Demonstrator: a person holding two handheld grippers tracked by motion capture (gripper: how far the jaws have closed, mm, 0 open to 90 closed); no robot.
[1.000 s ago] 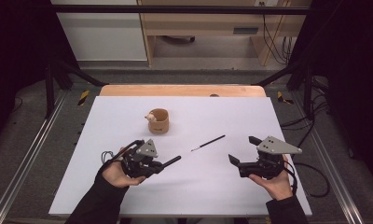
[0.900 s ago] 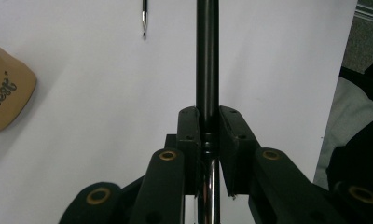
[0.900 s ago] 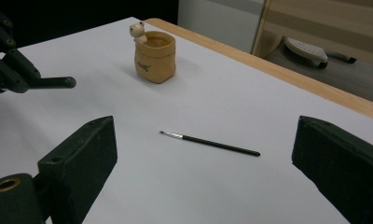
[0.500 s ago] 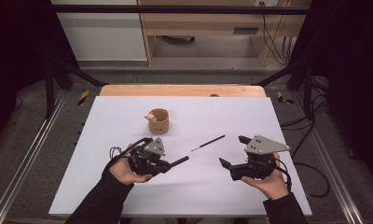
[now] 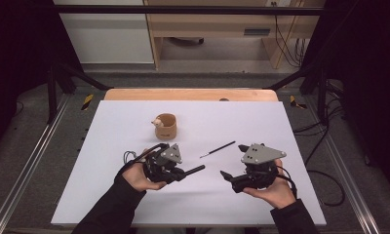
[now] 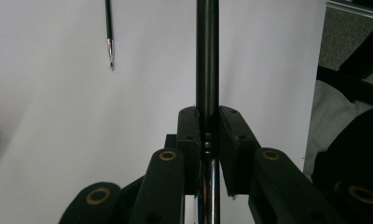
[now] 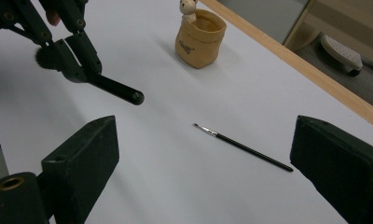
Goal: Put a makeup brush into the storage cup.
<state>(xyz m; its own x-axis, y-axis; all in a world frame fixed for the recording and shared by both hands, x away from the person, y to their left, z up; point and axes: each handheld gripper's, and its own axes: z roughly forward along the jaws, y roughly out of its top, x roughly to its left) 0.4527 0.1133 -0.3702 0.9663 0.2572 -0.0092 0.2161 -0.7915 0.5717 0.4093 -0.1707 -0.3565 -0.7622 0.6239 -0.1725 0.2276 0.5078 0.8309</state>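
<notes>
The white table sheet [image 5: 290, 146] lies under both hands with bare surface on all sides: a broad open band runs along its far part up to the wooden edge [image 5: 190, 94], and the near strip in front of the person's sleeves is bare as well. The left and right borders of the sheet are well apart from either hand.

The left gripper [image 5: 176, 171] sits left of centre and is clamped on a black rod [image 6: 207, 56], which juts out past the jaws toward the middle of the table; in the left gripper view the rod runs straight up between the two pads, with a shinier metal part below them, though what kind of tool it is I cannot tell from these views. Its blunt end [image 7: 136, 97] hangs just above the sheet.

The right gripper [image 5: 232, 179] is held right of centre, its jaws spread wide and holding nothing; in the right gripper view the two black pads stand far apart at the bottom corners.

A thin paintbrush [image 5: 217, 149] lies flat on the sheet between the two grippers and a little farther from the person, near both but touching neither. In the right gripper view it lies ahead of the open jaws, its handle end close by the right-hand pad and its pointed tip [image 7: 196, 125] aimed toward the left gripper.

Farther back, just left of centre, a small tan cup [image 5: 166, 126] stands upright with a little pale figure [image 7: 188, 7] at its rim, well apart from both grippers.
</notes>
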